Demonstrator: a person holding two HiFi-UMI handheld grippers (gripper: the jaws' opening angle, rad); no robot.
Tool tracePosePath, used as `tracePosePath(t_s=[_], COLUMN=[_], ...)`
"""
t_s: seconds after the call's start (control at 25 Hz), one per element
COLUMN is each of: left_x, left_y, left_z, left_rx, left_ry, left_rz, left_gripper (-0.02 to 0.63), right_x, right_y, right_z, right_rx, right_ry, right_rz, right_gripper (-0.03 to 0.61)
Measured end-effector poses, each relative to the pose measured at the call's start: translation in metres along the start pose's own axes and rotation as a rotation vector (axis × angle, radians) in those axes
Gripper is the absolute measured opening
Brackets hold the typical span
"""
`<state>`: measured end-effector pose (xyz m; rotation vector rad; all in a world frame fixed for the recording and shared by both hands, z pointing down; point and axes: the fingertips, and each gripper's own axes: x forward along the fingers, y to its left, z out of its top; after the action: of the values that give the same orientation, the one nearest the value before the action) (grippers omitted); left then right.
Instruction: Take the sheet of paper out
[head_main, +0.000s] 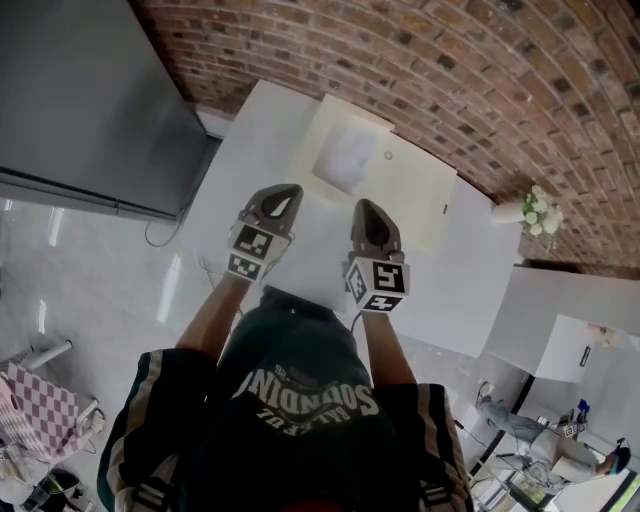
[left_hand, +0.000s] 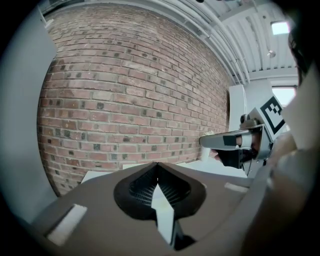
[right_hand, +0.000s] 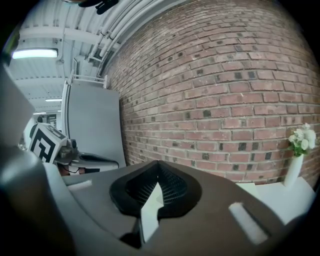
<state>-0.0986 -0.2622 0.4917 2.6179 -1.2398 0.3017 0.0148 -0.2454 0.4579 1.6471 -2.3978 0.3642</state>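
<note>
A cream flat folder lies on the white table against the brick wall. A paler white sheet shows on its left half, and a small round clasp sits beside that. My left gripper is shut and empty, its tip just left of the folder's near corner. My right gripper is also shut and empty, its tip over the folder's near edge. In the left gripper view the jaws meet at the tip, with the right gripper alongside. The right gripper view shows its own jaws closed together.
A tall grey cabinet stands left of the table, and a thin cable hangs at the table's left edge. A white vase of flowers sits at the table's far right by the brick wall. Clutter fills the floor at lower right.
</note>
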Motion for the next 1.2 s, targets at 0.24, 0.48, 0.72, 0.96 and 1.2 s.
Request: tracePosePath(t_s=[0.24,0.48,0.72,0.96,1.2], left_x=[0.023,0.045,0.070,0.093,0.116], left_y=[-0.004,-0.002,0.000,0.009,0.018], left_z=[0.010,0.010,0.011,0.006,0.001], left_rx=[0.007,0.008,0.003,-0.011,-0.031], left_ry=[0.002,0.025,0.042,0.070,0.093], left_rz=[-0.018,-0.020,-0.025,-0.022,-0.020], left_gripper=[0.011,0.011,0.011,0.011,0.011], right_x=[0.011,0.025,0.043,0.067,0.087], right_y=[-0.020,-0.040,-0.062,-0.077,-0.091], right_z=[0.002,0.002,-0.002,-0.006,-0.016], right_rx=[0.015,0.035,0.050,0.063,0.072], right_ry=[0.008,0.019,0.037,0.060,0.098], right_rz=[-0.010,-0.010,-0.010,-0.003,0.004], right_gripper=[0.001,0.001,0.002,0.002,0.002])
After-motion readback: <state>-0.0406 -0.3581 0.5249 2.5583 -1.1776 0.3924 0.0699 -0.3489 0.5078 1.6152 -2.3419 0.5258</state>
